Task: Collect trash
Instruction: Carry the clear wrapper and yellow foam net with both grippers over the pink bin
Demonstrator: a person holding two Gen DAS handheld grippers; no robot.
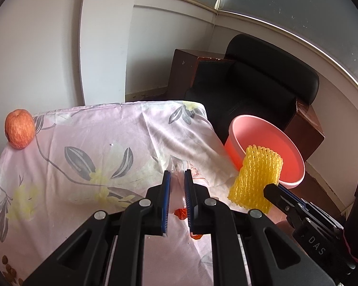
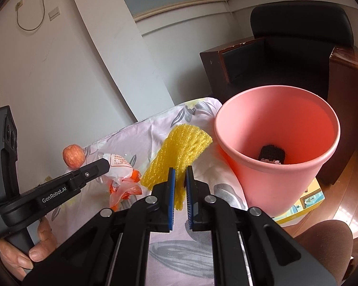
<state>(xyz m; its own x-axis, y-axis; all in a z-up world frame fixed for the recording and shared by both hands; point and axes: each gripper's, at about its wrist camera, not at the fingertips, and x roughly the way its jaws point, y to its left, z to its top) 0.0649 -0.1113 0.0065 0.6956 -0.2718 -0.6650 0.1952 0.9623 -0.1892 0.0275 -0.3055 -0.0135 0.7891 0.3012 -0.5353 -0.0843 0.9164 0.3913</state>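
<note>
Left hand-held gripper (image 1: 177,176): jaws nearly together, pinching a clear plastic wrapper (image 1: 179,166) with orange bits; it hangs from the pads just above the cloth-covered desk (image 1: 83,131), toward its right edge.

Right hand-held gripper (image 2: 179,172): jaws nearly together, pinching a yellow foam fruit net (image 2: 183,150) at its lower end; the net stands up off the cloth, its top close to the rim of the pink bin (image 2: 274,143).

The bin sits just off the desk's right edge, mouth open, one dark item already at the bottom. An apple (image 1: 19,128) sits at the far left corner, well apart. Not trash, I'd guess.

Step, as I read it: both pieces grasped, carry to the bin under way.

Next: bring each piece over the rim and clear of the wall before releasing. The net is light and springy and could catch on the rim. The wrapper is limp and may cling to the pads.
</note>
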